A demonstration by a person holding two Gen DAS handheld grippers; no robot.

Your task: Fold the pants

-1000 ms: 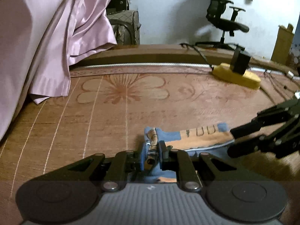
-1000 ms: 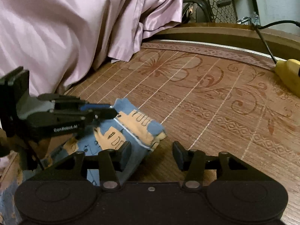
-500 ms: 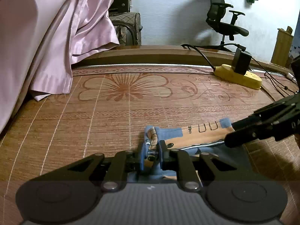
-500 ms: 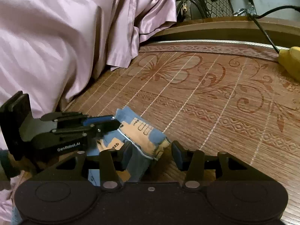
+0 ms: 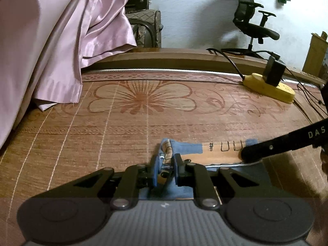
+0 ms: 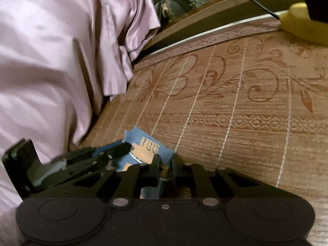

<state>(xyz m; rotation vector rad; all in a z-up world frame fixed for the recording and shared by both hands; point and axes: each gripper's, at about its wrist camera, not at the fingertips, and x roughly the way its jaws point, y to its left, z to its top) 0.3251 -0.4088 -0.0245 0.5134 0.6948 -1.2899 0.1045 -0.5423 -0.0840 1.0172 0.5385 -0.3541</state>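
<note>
While lying low on the woven mat [image 5: 127,135], shows the pants [image 5: 184,149] as a small bundle of blue and tan cloth with dark stitch marks, close under both cameras. In the left wrist view, left gripper [image 5: 165,169] clamped on one bunched end of the cloth, fabric squeezed between the two narrow pads, jaws nearly together. At the right of the same view, enters the right gripper [image 5: 249,155] as a dark slanted finger with its tip on the other end of the cloth, beside the stitch marks.

In the right wrist view, right gripper [image 6: 165,167] closing its jaws, a corner of the pants [image 6: 143,146] between the pads and already pinched. Just left of it, left gripper [image 6: 123,149] reaching in from the side, tips on the same cloth, so both grippers very near each other.

Further back on the mat, a yellow power strip [image 5: 268,88] with a black plug and cable on it, near the far wooden edge. At the left, a pink satin sheet [image 5: 53,47] hanging down and touching the mat. Behind, against the white wall, a black office chair [image 5: 254,24]. Right wrist view somewhat blurred.
</note>
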